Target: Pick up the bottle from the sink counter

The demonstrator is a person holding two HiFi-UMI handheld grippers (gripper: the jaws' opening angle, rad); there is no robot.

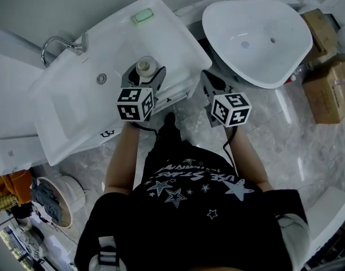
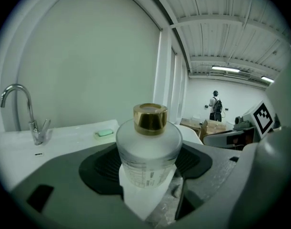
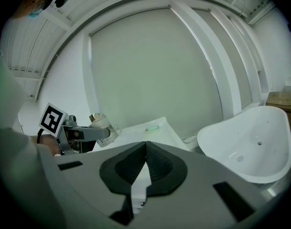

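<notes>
At the front edge of the sink counter (image 1: 161, 35), toward its right corner, I have the left gripper (image 1: 143, 79) around the bottle (image 2: 149, 149). From the left gripper view both dark pads press against the frosted body, one on each side, with the gold cap (image 2: 150, 118) standing upright above them. Under the bottle I see the white counter edge and a strip of marbled floor. I cannot tell whether its base rests on the counter or hangs clear of it.

My right gripper (image 3: 145, 149) is off the counter's right side, over the floor, between the counter and a white tub (image 1: 257, 38). Its fingers are together with nothing between them.

Along the counter's back edge sit a chrome faucet (image 1: 56, 43) at the left and a green soap bar (image 1: 142, 16) near the far corner. Cardboard boxes (image 1: 330, 89) lie beyond the tub.
</notes>
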